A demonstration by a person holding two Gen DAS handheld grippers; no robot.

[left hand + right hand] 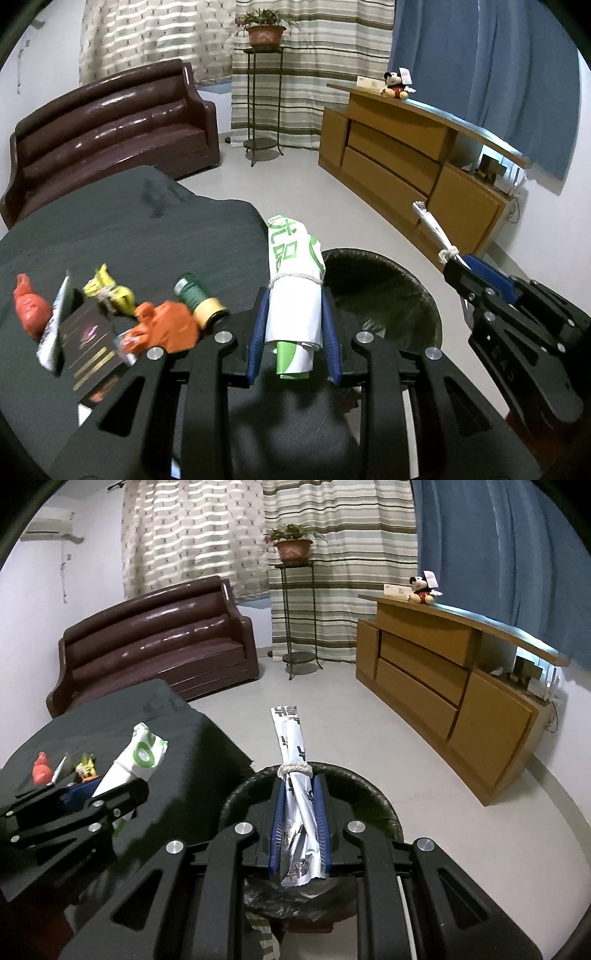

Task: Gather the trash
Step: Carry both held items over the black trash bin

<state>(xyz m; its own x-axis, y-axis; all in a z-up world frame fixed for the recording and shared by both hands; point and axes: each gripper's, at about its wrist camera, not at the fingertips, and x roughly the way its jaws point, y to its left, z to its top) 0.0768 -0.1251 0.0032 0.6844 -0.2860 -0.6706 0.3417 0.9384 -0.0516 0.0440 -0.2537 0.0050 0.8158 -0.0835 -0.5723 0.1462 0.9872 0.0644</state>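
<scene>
Trash in both tools: L gripper [293, 325] clamps white-green wrapper roll [293, 280] at table edge; R gripper [299, 814] pinches silver packet [297, 794] over bin [388, 291]. Drop only once centred above bin mouth. More scraps at 9 o'clock on dark table [129, 229], prob. cloth-covered. Sofa [110, 125] at 11, cabinet [406, 147] at 2.

A glossy silver foil wrapper [295, 775] tied with rough white string, a glossy leather sofa [159, 646], a matt wooden cabinet [443, 686].

White-green wrapper [293, 280], silver wrapper [295, 775], maroon sofa [110, 129].
</scene>
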